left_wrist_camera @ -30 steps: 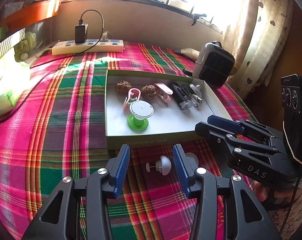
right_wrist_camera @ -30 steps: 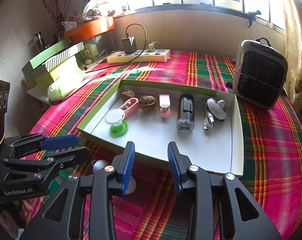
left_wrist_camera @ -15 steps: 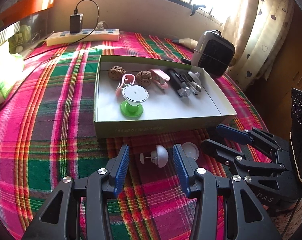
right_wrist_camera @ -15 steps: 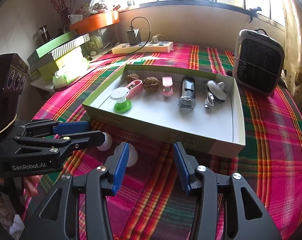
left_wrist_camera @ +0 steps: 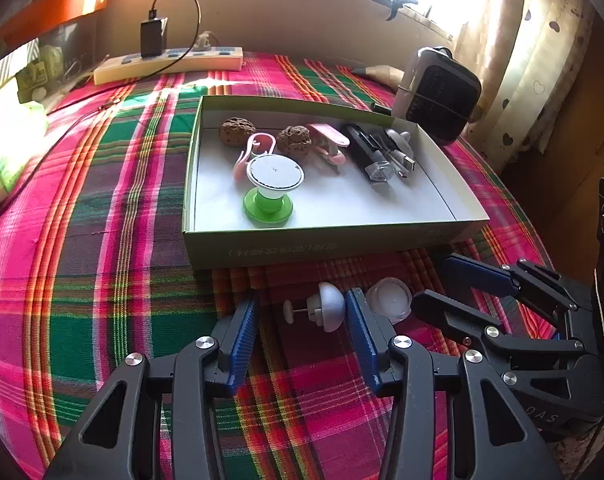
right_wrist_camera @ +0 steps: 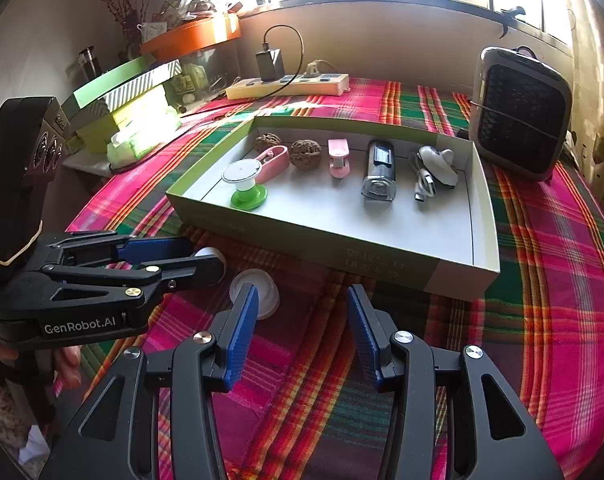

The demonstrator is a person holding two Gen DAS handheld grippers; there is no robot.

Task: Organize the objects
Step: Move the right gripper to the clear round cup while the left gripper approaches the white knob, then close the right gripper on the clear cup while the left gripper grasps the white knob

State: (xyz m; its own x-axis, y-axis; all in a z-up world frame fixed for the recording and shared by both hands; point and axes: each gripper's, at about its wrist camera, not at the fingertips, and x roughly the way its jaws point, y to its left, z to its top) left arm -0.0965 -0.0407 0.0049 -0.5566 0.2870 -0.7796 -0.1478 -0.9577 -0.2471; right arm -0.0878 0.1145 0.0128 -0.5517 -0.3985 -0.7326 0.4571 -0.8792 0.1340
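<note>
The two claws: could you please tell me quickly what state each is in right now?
Left claw: open, holding nothing, the white knob lying between its fingers.
Right claw: open, empty, beside the small clear lid.

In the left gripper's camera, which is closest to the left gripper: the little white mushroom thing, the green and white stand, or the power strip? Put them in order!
From the left gripper:
1. White mushroom-shaped knob: on the cloth, right between the open fingers.
2. Green and white stand: inside the tray, near its front left.
3. Power strip: far back by the wall, on the left.
</note>
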